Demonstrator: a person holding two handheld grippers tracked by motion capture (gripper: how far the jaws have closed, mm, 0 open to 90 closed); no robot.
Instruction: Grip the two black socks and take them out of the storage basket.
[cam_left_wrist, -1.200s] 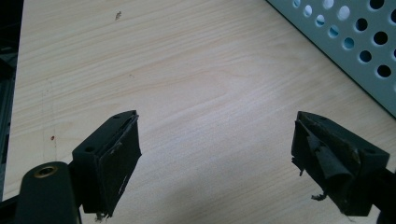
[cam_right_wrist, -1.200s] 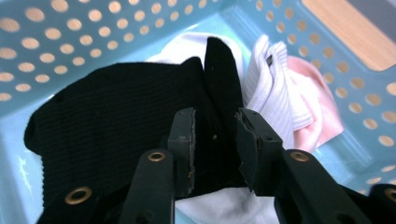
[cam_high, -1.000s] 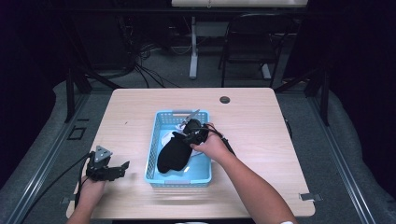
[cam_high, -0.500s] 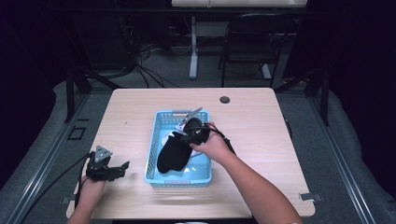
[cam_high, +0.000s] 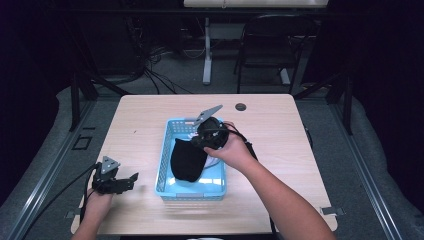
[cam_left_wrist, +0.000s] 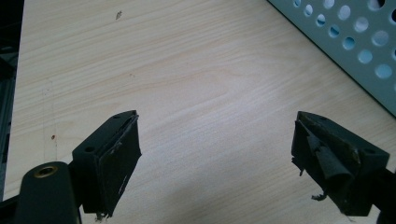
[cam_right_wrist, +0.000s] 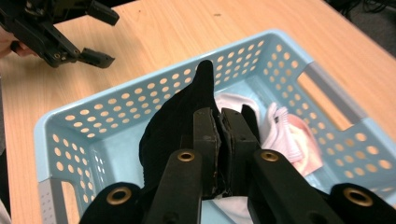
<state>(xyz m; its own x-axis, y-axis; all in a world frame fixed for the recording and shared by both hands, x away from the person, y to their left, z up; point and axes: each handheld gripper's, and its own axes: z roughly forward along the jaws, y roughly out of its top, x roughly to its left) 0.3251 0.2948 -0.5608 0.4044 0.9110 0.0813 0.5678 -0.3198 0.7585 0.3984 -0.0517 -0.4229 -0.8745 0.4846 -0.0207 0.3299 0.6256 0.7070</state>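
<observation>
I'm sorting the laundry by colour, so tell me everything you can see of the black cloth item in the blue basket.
The black cloth item looks like soft, matte fabric, perhaps a sock. The right gripper has its jaws shut on its upper part, so it hangs with one pointed end up, draping into the blue basket. It lies over white and pink cloth pieces beneath and beside it.

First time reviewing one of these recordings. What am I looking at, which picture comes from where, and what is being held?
A person at a wooden table holds a two-jaw tool in each hand. One picture comes from a fixed camera above; the other two ride on the tools, looking along their black jaws. The left tool sits low over bare wood, jaws wide apart, holding nothing. The right tool is over a blue perforated basket, jaws closed on a black cloth item. White and pink cloth also lies in the basket.
</observation>
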